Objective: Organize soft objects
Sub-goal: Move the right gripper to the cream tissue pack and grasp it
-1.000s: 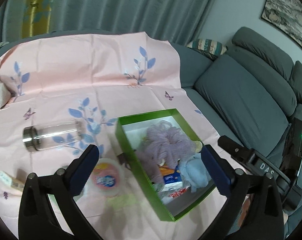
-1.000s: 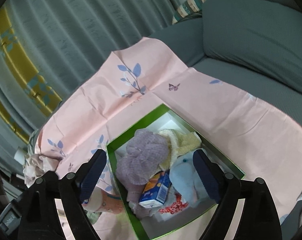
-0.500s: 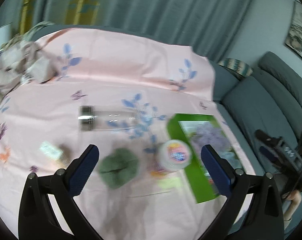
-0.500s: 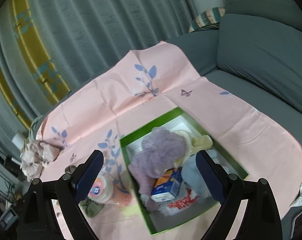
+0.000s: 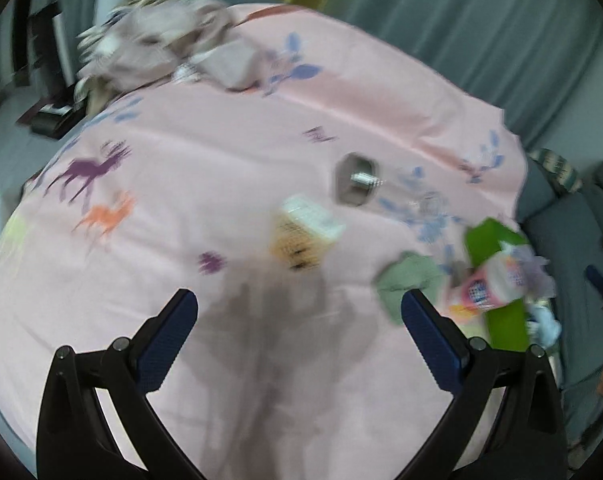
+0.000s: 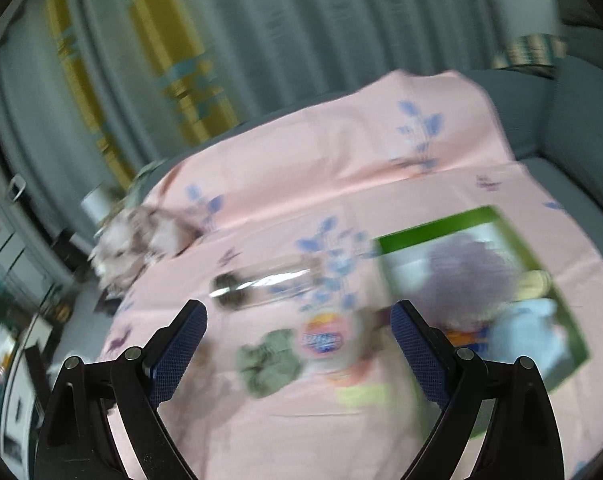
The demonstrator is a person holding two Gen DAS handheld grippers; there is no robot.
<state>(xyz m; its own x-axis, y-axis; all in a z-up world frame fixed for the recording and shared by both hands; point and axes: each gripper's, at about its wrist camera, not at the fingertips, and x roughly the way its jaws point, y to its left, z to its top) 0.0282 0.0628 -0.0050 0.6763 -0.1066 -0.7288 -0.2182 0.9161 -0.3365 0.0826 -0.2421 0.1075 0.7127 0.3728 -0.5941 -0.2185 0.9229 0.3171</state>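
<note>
Green cloth [image 6: 270,362]: crumpled soft wad on the pink sheet [image 5: 221,160], near-centre in the right wrist view, between the spread fingers of the right gripper [image 6: 299,332] but farther off, not touched. In the left wrist view the same cloth [image 5: 407,280] lies just beyond the right finger tip of the left gripper [image 5: 299,320].

Both grippers: fingers wide apart, nothing between the pads.

Surroundings:
- Round tub [image 6: 324,338] with a pink-and-blue label sits just right of the cloth, touching or nearly so; cannot tell which. Label text too blurred to read.
- Green box [image 6: 537,256], open top, right of the tub. Inside: a purple puff [image 6: 467,276], a pale blue soft item [image 6: 529,328], an orange-blue carton [image 6: 467,336] at the near edge, something cream [image 6: 535,280] at the right side. Carton print unreadable.
- Clear bottle [image 6: 261,284] with a metal cap lies on its side, far of the cloth.
- Small cream and orange packet [image 5: 305,232] left of the cloth in the left wrist view; dark print on it, not legible.
- Heap of pale fabric [image 5: 173,44] at the far left edge of the sheet.
- Sheet print: blue leaves, purple and orange deer.
- Grey curtain [image 6: 341,20] with a yellow band behind; grey sofa [image 6: 581,132] far right.

Both frames are motion-blurred. Nothing lies between either gripper and the cloth.
</note>
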